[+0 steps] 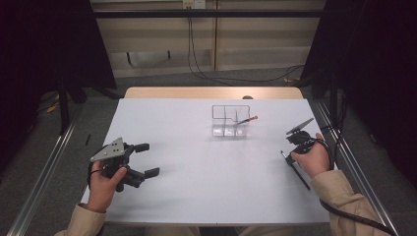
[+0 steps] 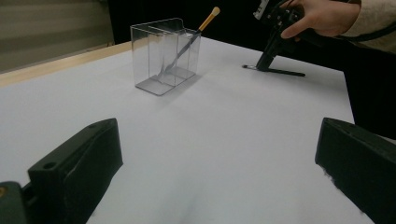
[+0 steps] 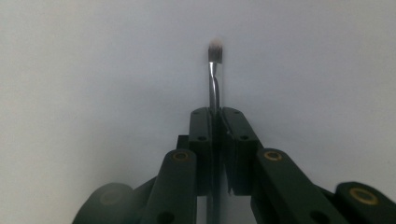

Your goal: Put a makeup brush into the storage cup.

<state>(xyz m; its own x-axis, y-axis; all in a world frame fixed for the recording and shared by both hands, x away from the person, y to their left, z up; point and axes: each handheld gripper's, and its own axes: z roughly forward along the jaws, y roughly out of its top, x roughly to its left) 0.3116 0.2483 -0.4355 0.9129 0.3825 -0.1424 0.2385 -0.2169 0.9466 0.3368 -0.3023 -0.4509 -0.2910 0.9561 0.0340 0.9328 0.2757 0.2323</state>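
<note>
Left tool [image 1: 142, 160] agape, right tool [image 3: 215, 116] clamped

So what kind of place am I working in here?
Probably a lab recording rig: a white table fenced by dark curtains, cables on the floor, just a clear organiser as a prop.

clear organizer [image 1: 229, 121] mid-table | orange-tipped brush [image 1: 247, 119] leaning inside | white table [image 1: 196, 167]

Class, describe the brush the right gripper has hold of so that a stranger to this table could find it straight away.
Start at the white table and go to its right edge, where the right gripper points down. Flat on the table under it lies a thin dark brush, pinched near its pale bristle tip by shut jaws. The other brush, orange-tipped, stands tilted in the clear organiser.
</note>
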